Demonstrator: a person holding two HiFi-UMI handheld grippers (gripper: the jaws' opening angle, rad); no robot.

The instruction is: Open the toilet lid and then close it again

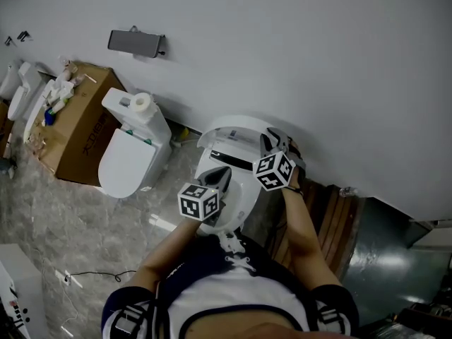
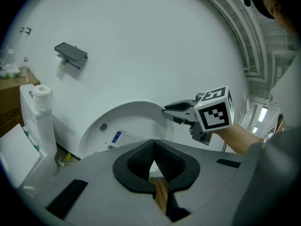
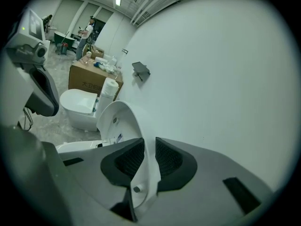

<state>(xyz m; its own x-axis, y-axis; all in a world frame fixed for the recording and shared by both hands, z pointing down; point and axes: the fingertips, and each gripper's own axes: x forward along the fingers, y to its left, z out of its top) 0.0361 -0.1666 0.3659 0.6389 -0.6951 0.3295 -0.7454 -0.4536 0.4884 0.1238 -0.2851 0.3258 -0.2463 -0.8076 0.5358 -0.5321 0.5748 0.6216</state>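
The white toilet lid point(image 1: 236, 128) stands raised, almost upright against the wall, above the bowl point(image 1: 236, 196). My right gripper point(image 1: 274, 141) is shut on the lid's right edge. In the right gripper view the thin lid rim point(image 3: 126, 122) runs between the two dark pads point(image 3: 170, 158), which press on it. From the left gripper view the lid's underside point(image 2: 127, 126) with its blue label faces me, and the right gripper point(image 2: 166, 111) bites its rim. My left gripper point(image 1: 217, 178) hovers over the bowl, its jaws shut with nothing between them point(image 2: 153, 166).
A second white toilet point(image 1: 131, 154) with a paper roll point(image 1: 142, 102) on its tank stands to the left, beside a cardboard box point(image 1: 81, 122). A dark shelf point(image 1: 135, 42) hangs on the wall. Wooden boards point(image 1: 332, 210) lean at the right. A cable point(image 1: 92, 275) lies on the marble floor.
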